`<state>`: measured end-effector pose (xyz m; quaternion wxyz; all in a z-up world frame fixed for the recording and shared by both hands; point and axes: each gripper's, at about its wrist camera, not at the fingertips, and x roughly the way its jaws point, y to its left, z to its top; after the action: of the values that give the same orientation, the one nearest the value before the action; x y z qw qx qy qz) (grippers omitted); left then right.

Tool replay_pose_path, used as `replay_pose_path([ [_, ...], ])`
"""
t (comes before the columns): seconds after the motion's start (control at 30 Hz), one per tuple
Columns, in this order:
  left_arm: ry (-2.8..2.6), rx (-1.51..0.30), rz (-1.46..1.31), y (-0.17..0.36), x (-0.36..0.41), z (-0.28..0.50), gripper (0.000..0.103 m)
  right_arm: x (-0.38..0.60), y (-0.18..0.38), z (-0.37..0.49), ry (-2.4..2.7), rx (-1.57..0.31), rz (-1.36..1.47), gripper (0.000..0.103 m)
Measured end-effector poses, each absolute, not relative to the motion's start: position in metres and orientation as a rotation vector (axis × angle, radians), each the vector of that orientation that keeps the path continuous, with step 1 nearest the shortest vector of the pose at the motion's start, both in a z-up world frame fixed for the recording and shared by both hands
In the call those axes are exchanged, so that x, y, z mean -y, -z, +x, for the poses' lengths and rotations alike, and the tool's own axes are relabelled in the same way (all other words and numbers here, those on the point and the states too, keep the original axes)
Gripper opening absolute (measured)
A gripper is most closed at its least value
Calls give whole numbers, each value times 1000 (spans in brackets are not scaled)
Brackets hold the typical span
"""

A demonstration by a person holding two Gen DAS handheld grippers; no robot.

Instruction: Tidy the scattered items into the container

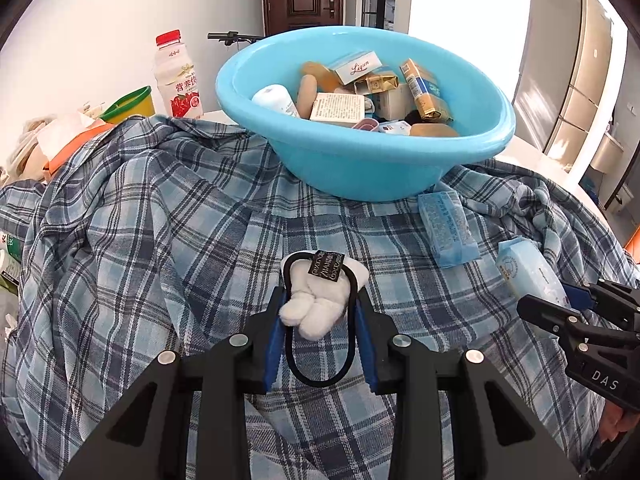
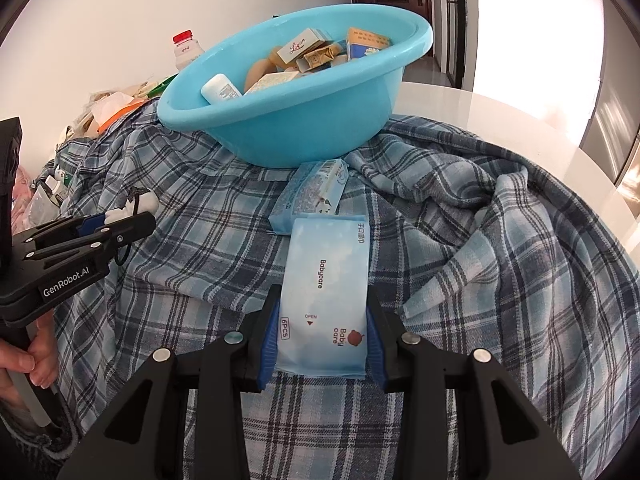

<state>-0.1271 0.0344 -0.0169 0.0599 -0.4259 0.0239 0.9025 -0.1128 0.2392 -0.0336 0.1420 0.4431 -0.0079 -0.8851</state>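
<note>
Left wrist view shows my left gripper (image 1: 320,300) with its jaws closed on a hair tie (image 1: 320,320) with a white plush charm, my right gripper (image 2: 322,320) clamping a wipes pack (image 2: 324,288), both over the plaid shirt (image 1: 160,220), below the blue basin (image 1: 360,160) of boxes, with another packet (image 2: 312,196) beside it.

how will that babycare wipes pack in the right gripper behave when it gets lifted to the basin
The Babycare pack looks like a soft film pouch, so it will probably sag beyond the right gripper. Its small size suggests it is light. The glossy film may slip.
</note>
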Motion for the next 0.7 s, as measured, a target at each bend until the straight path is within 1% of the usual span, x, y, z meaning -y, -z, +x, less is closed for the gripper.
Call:
replay_pose_path([
  [0.17, -2763, -76, -1231, -5, -32, -129, 34, -236, 6, -116, 2579, -7, 1213, 36],
  [0.33, -2803, -110, -1174, -38, -32, -137, 34, -232, -41, -122, 2632, -45, 1097, 36],
  [0.53, -2868, -80, -1013, -95, -28, -137, 34, -227, -100, -113, 2691, -54, 898, 36],
  [0.7, -2917, -94, -871, -144, -29, -134, 34, -224, -143, -106, 2719, -62, 764, 36],
])
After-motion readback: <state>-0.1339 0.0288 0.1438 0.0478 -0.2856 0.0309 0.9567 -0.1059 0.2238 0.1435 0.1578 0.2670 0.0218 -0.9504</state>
